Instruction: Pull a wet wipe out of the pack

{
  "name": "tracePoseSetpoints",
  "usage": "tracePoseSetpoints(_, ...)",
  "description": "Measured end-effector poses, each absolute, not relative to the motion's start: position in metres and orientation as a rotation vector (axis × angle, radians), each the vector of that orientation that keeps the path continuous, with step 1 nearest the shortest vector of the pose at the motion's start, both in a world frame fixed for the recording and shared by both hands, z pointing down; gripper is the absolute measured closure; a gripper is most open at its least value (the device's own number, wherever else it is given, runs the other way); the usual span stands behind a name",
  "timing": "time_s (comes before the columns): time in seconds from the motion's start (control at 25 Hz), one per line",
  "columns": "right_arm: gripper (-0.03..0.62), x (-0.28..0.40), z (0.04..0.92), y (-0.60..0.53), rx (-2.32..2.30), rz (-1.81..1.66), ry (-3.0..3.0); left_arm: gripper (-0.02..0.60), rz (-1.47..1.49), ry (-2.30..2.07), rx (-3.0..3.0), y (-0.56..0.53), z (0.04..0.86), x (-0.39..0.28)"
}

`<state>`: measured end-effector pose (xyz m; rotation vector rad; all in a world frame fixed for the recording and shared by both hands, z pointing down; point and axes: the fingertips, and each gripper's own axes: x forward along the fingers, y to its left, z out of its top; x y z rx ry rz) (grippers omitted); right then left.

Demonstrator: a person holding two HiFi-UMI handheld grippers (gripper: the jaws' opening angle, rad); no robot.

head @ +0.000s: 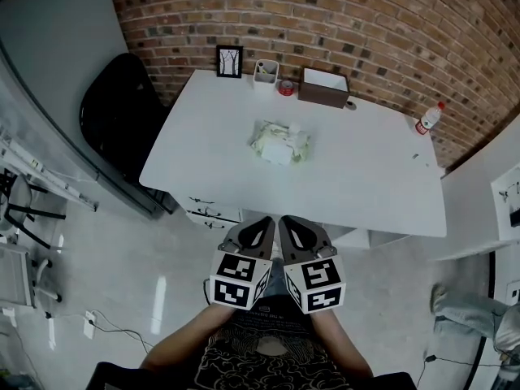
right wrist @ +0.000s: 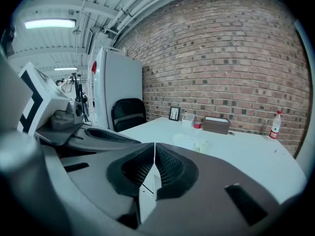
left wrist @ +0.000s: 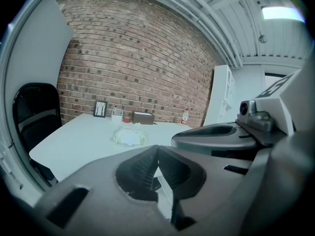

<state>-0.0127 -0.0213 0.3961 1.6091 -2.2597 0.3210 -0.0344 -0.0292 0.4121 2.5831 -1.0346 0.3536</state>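
A pale green wet wipe pack (head: 279,142) with a white lid lies near the middle of the white table (head: 211,169). It also shows as a small pale shape in the left gripper view (left wrist: 129,136) and in the right gripper view (right wrist: 193,141). Both grippers hang side by side well short of the table's near edge, close to the person's body. My left gripper (head: 264,227) (left wrist: 157,150) has its jaws pressed together, empty. My right gripper (head: 292,227) (right wrist: 154,148) is likewise shut on nothing.
Along the table's far edge by the brick wall stand a small picture frame (head: 229,61), a white holder (head: 266,73), a red object (head: 286,87), a brown box (head: 323,87) and a water bottle (head: 429,119). A black chair (head: 122,112) stands left of the table.
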Motion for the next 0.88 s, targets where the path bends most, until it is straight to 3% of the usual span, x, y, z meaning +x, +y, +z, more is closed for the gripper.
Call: tracePoseSetpoints(0.88,0.574,0.054,0.418,-0.147,1.634,0.413,-2.242,0.569,0.466,-1.004,2.584,-0.158,0.432,0.021)
